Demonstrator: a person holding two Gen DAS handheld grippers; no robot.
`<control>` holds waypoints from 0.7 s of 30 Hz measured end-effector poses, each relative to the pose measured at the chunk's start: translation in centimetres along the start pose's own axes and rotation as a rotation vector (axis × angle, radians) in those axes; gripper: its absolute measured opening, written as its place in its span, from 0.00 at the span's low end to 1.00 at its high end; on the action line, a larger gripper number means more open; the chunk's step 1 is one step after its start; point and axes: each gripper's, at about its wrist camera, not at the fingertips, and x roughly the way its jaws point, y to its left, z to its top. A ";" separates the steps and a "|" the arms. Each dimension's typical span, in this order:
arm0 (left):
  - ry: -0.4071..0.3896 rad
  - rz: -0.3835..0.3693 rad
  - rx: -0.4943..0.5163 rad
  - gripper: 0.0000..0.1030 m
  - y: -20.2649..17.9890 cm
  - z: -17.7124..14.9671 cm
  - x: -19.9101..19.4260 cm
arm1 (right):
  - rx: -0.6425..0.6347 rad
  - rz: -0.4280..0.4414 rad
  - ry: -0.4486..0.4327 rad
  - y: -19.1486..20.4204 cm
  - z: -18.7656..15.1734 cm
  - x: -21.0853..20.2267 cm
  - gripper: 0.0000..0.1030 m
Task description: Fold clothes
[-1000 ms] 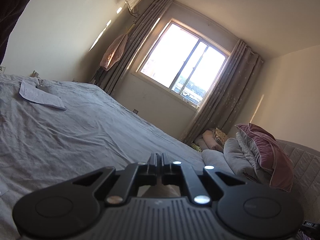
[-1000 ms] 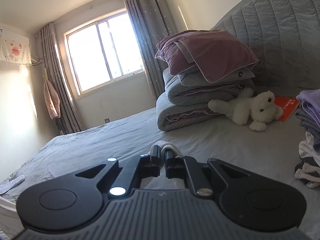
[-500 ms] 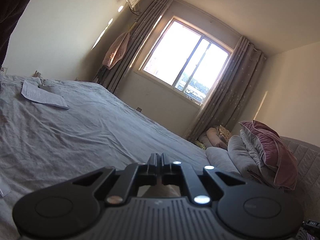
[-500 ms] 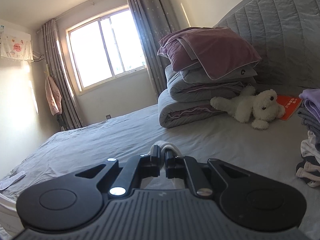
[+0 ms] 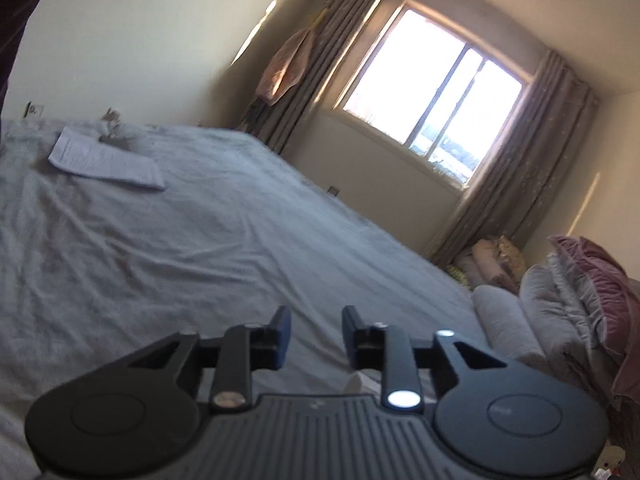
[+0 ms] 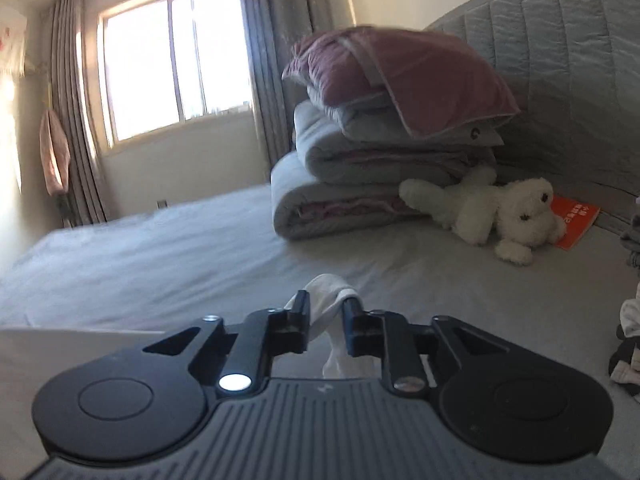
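White cloth (image 6: 326,304) is the only garment near the tools: a bunched fold pokes up between the right gripper (image 6: 326,322) fingers, and a strip hangs below them. Right jaws stand part open with visible gaps on both sides of the fabric, so I read the cloth as draped through, not pinched. Left gripper (image 5: 316,336) jaws are parted and hold nothing; only a pale scrap (image 5: 354,382) shows low behind them, and I cannot tell whether it is the same cloth. Both tools hover over the grey bed sheet (image 5: 200,248). Whether this is a release or a grab, one moment can't settle. Risks: with no clamp, any lift or swing of the right tool lets the cloth slide off and land crumpled, which would spoil a fold. If the jaws close now they may catch several bunched layers, or the sheet under them, and drag the bed cover along. Both views are blurred, so the tools look to be moving fast; a quick motion near loose fabric could flick it. At the right edge of the right view, a stack of clothes (image 6: 630,320) sits close, so a wide sweep could knock it. Plush dog (image 6: 500,212) and folded duvets (image 6: 380,184) are well clear.
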 end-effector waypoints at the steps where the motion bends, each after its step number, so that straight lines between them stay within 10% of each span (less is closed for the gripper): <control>1: 0.021 0.005 0.005 0.31 0.5 -0.4 0.1 | -0.038 0.022 0.040 0.2 -0.5 0.1 0.45; 10: 0.300 0.019 0.132 0.49 0.9 -4.5 0.1 | -0.036 0.074 0.227 -2.5 -1.4 -1.4 0.67; 17: 0.454 0.028 0.186 0.49 1.9 -7.7 -0.5 | -0.332 0.189 0.413 -4.4 -5.8 -4.8 0.67; 19: 0.473 0.025 0.193 0.44 1.7 -8.4 -0.1 | -0.423 0.236 0.391 -4.7 -6.6 -5.3 0.67; 21: 0.504 0.023 0.187 0.19 1.5 -9.1 0.5 | -0.500 0.245 0.375 -4.6 -7.5 -4.8 0.67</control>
